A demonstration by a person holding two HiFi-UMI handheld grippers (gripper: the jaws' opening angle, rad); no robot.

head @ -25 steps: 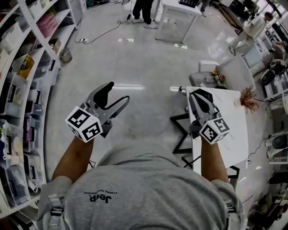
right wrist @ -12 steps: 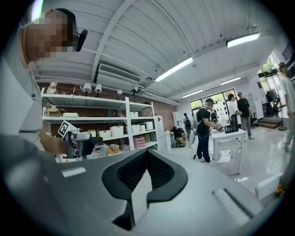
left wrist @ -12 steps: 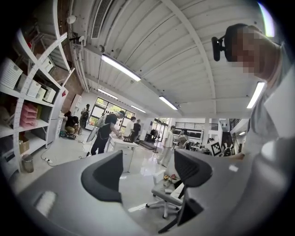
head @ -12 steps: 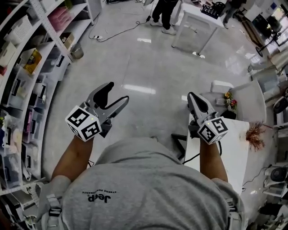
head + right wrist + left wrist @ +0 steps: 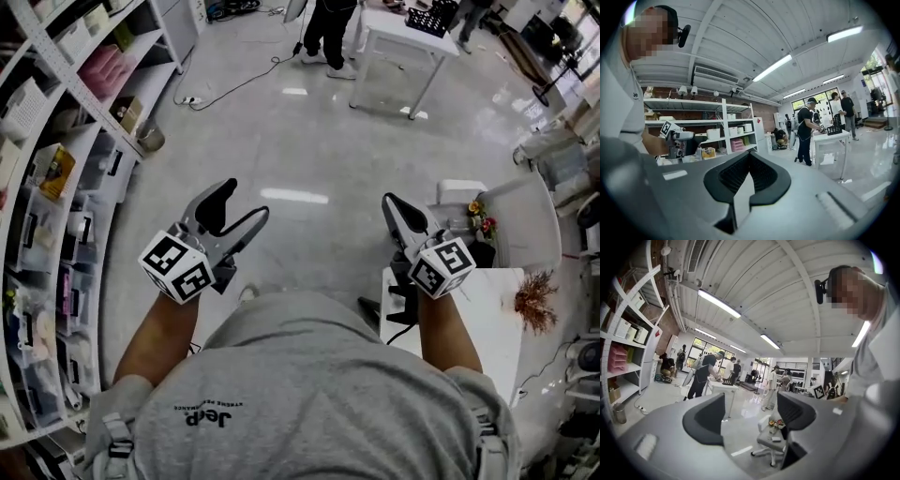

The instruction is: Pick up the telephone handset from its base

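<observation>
Workshop hall (stocked shelving [image 5: 58, 178], worktable [image 5: 401, 30])

Shelving [image 5: 56, 187] lines the left. A table [image 5: 487, 328] stands at the right, a chair [image 5: 525, 225] behind it, and another table [image 5: 389, 26] farther back.

Single legible mark: Jeep logo [image 5: 207, 415], dark print on the grey shirt [image 5: 309, 375], upside down in the head view. Tiny print line just above it, too small to read. Lettering fragment [image 5: 635, 94] on the same shirt in the right gripper view, cut off and unclear. Left gripper [image 5: 242, 202] and right gripper [image 5: 390, 201]: black-and-white coded squares only, no letters. Box labels on shelves [image 5: 56, 141] illegible.
</observation>
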